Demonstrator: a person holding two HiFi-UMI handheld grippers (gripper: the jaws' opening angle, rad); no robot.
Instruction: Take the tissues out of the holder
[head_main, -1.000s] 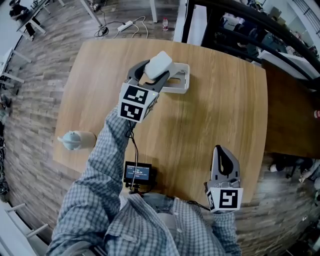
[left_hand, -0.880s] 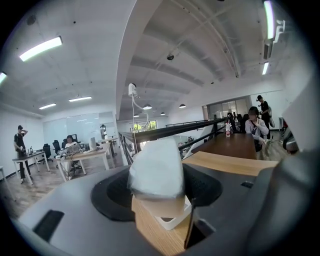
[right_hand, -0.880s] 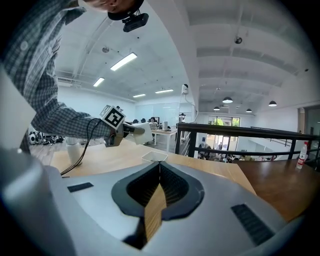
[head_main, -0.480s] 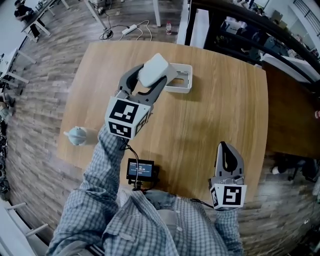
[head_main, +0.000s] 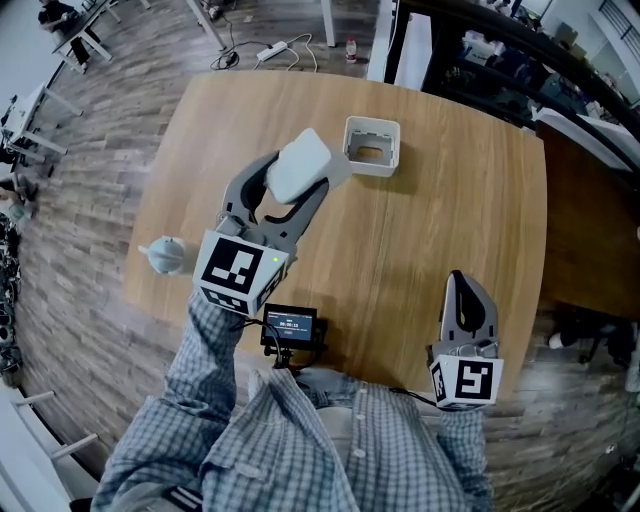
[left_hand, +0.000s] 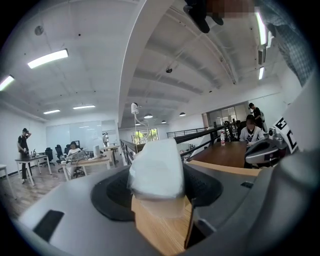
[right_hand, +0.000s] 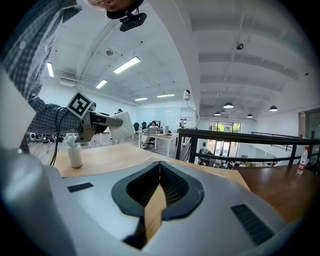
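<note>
Pretty much done imo: the left gripper (head_main: 292, 180) has its fingers pinching the tissue pack (head_main: 298, 163) up in the air, clear of the holder (head_main: 372, 171), which looks empty on the bench (head_main: 440, 200). The right gripper (head_main: 463, 282) sits near the bench edge with its fingers pressed together on nothing. I'd guess only setting the pack down is left.

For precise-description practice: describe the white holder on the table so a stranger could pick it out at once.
Find the wooden table. Near its far edge stands the holder, a white square box, open on top. Unlike the tissue pack clamped in the left hand-held gripper, it is hollow and rests on the wood.
</note>
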